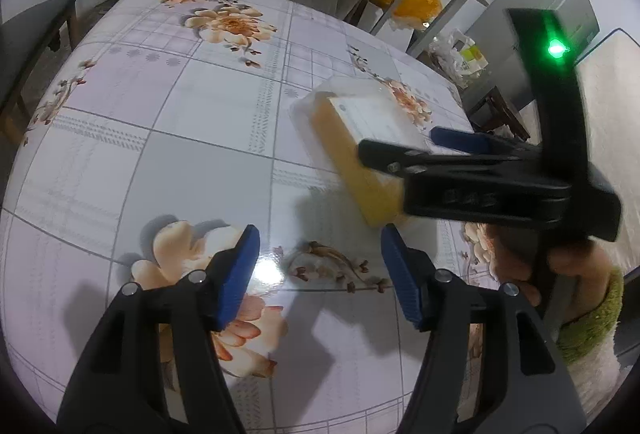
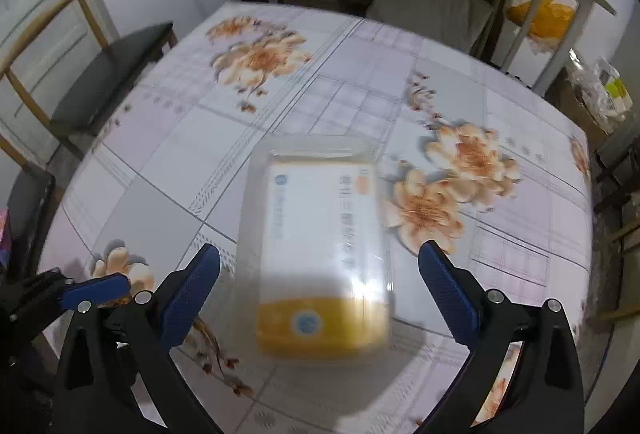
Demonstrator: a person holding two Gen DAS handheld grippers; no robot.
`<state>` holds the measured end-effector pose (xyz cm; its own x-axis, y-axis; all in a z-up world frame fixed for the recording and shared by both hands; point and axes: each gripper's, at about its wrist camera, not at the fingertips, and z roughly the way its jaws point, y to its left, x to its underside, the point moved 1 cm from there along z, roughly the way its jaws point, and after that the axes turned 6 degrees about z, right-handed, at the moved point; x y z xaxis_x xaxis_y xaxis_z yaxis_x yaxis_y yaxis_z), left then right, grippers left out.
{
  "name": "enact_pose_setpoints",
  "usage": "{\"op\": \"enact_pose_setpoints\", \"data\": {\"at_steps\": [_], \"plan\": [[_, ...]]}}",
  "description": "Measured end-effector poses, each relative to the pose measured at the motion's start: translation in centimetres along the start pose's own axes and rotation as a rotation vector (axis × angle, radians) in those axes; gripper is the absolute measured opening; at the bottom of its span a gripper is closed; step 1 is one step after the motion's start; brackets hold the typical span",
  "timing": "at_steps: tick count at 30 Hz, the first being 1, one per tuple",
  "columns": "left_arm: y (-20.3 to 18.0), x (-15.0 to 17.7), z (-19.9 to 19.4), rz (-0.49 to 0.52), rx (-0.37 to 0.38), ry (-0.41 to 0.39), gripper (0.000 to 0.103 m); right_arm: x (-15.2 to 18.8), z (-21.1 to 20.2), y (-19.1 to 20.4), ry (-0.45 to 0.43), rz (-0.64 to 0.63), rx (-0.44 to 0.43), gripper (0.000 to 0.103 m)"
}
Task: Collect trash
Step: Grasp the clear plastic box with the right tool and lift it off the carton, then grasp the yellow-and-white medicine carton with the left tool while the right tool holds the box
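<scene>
- On the floral tablecloth [image 1: 192, 137], in the left wrist view, a yellow-and-white box [image 1: 360, 137] wrapped in clear plastic is seen lying flat, beyond the left gripper [image 1: 318, 274] and to its right.
- The left gripper's blue pads [image 1: 236, 274] are held apart over bare cloth; nothing is between them and the box is not touched by them.
- Over the near end of the box the right gripper [image 1: 416, 147] is seen from the side, carried by a hand [image 1: 560, 266] in a green cuff; its fingers are spread, one above the box's top face and one before its side, and no clamping can be made out.
- In the right wrist view, the box [image 2: 320, 258] lies between the right gripper's [image 2: 320, 286] two wide-spread fingers, with a clear gap left on either side.
- Left of the box, at the lower edge of this view, a blue pad of the left gripper [image 2: 96, 288] is visible, close to the right gripper's left finger.
- The picture is blurred, so the print on the box cannot be read.
- Progress is judged early: the box is straddled but not gripped or lifted, and no bin or bag for it is seen near the box.
- Left to do, by this judgement: the fingers closed on the box, the box lifted and carried to a trash container.
</scene>
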<state>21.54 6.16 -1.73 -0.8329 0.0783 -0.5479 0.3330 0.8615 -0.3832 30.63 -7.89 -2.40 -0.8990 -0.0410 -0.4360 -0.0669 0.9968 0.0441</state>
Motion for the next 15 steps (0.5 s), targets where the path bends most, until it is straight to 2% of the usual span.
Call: {"op": "enact_pose_setpoints", "data": {"at_steps": [2, 3, 9, 13, 15], "plan": [[0.0, -0.2, 0.1, 0.000, 0.001, -0.001, 0.060, 0.0, 0.8, 0.3, 0.024, 0.001, 0.001, 0.089], [0.0, -0.3, 0.2, 0.000, 0.002, -0.001, 0.060, 0.1, 0.8, 0.3, 0.019, 0.002, 0.007, 0.082], [0.1, -0.3, 0.3, -0.001, 0.014, -0.005, 0.060, 0.3, -0.7, -1.3, -0.031, 0.081, -0.024, 0.079], [0.1, -0.3, 0.3, -0.012, 0.036, -0.014, 0.060, 0.4, -3.2, -3.3, -0.107, 0.171, -0.129, 0.079], [0.0, -0.4, 0.4, -0.018, 0.047, -0.014, 0.060, 0.8, -4.3, -4.5, -0.141, 0.216, -0.140, 0.079]]}}
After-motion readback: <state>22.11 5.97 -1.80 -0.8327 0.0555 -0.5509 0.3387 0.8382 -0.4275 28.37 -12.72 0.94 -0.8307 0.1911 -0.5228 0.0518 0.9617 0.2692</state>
